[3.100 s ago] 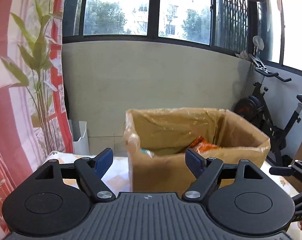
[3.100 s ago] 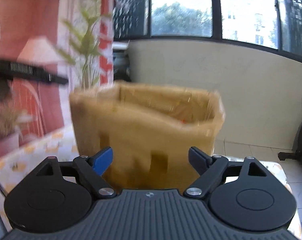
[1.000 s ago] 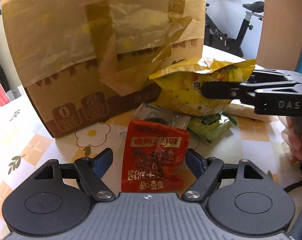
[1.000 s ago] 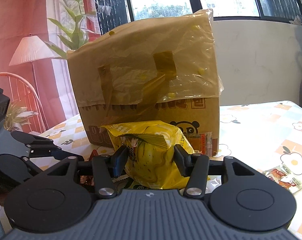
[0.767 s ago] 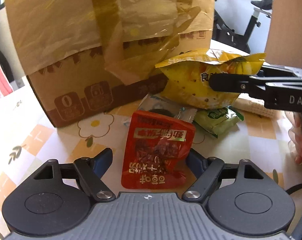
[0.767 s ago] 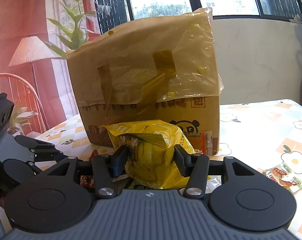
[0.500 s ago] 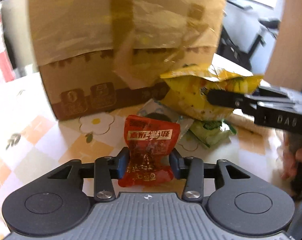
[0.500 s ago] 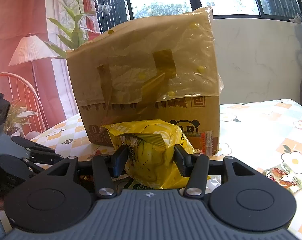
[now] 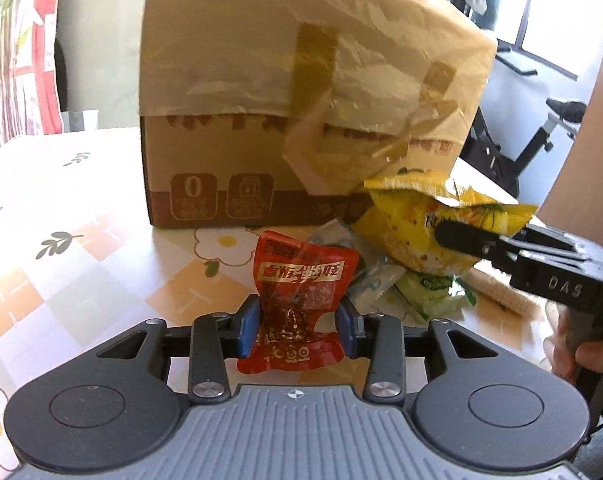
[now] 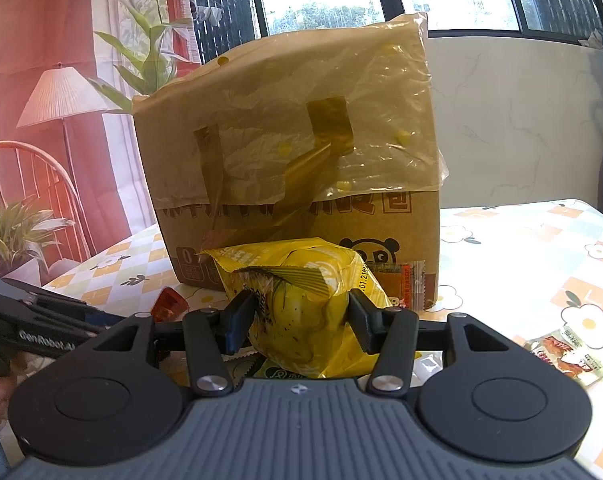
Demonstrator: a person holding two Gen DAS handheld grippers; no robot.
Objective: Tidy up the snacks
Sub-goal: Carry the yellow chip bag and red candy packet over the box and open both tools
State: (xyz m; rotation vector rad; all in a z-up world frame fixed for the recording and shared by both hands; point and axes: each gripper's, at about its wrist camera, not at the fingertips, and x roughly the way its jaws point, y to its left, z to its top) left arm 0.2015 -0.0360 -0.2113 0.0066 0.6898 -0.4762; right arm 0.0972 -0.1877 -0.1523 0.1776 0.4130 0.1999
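Note:
My left gripper [image 9: 297, 330] is shut on a red snack pouch [image 9: 301, 300] and holds it just above the table, in front of the cardboard box [image 9: 301, 120]. My right gripper [image 10: 299, 320] is shut on a yellow chip bag [image 10: 301, 304] in front of the same box [image 10: 301, 152]. In the left wrist view the right gripper's finger [image 9: 473, 240] presses the yellow bag [image 9: 417, 228] at the right. Under that bag lie a green packet [image 9: 433, 292] and a clear-white packet [image 9: 375, 284]. The red pouch's corner [image 10: 167, 304] shows in the right wrist view.
The floral tablecloth [image 9: 61, 216] covers the table. A small orange packet [image 10: 401, 284] leans on the box. Another small packet [image 10: 569, 356] lies at the right. A plant, lamp and chair [image 10: 33, 184] stand at the left; an exercise bike [image 9: 541, 140] stands behind.
My left gripper has closed on the red pouch and lifted it, drawing back from the box. My right gripper has kept its hold on the yellow bag without moving.

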